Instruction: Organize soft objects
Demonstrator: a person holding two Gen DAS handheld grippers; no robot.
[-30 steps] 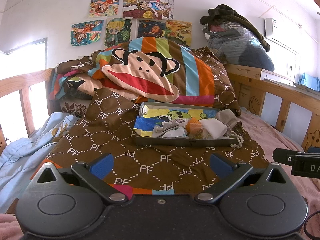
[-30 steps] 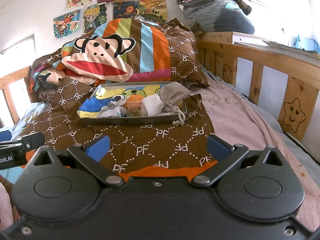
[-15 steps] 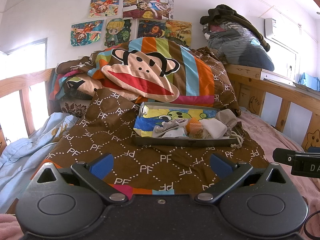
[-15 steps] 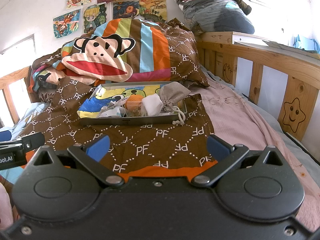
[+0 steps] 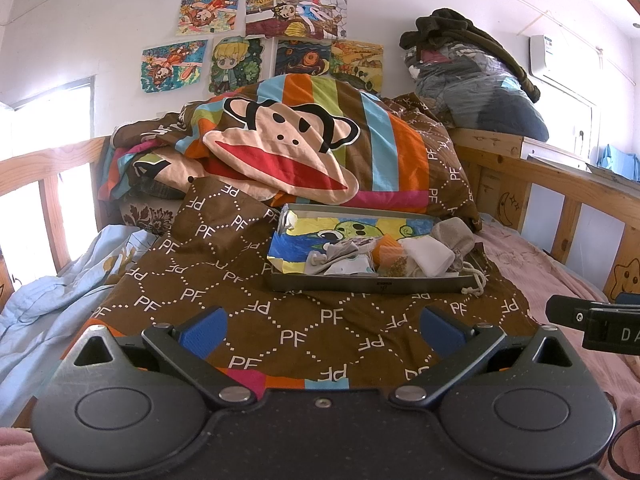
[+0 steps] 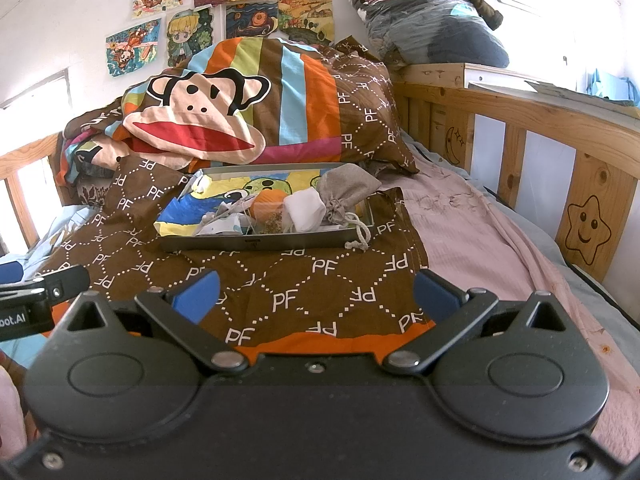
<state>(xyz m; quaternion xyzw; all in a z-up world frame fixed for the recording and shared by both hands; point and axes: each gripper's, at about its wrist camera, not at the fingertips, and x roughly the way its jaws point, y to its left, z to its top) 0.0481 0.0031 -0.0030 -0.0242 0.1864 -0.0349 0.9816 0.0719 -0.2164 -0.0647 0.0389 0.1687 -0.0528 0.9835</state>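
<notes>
Your left gripper (image 5: 322,330) & right gripper (image 6: 314,294) both hover over the brown quilt (image 5: 248,280), fingers wide apart, nothing held. The tray (image 6: 256,242) sits ahead on the quilt w/ soft bits inside (grey pouch (image 6: 346,192), white cloth (image 6: 304,210)).

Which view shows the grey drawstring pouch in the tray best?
The right wrist view: the grey drawstring pouch lies nearer and unobstructed, cord over the rim. In the left wrist view it sits partly behind the white cloth bundle.

quilt (image 5: 304,332): brown, white PF lattice | tray (image 5: 372,283): grey | pouch (image 6: 349,191): beige | fingers (image 6: 196,297): blue
</notes>
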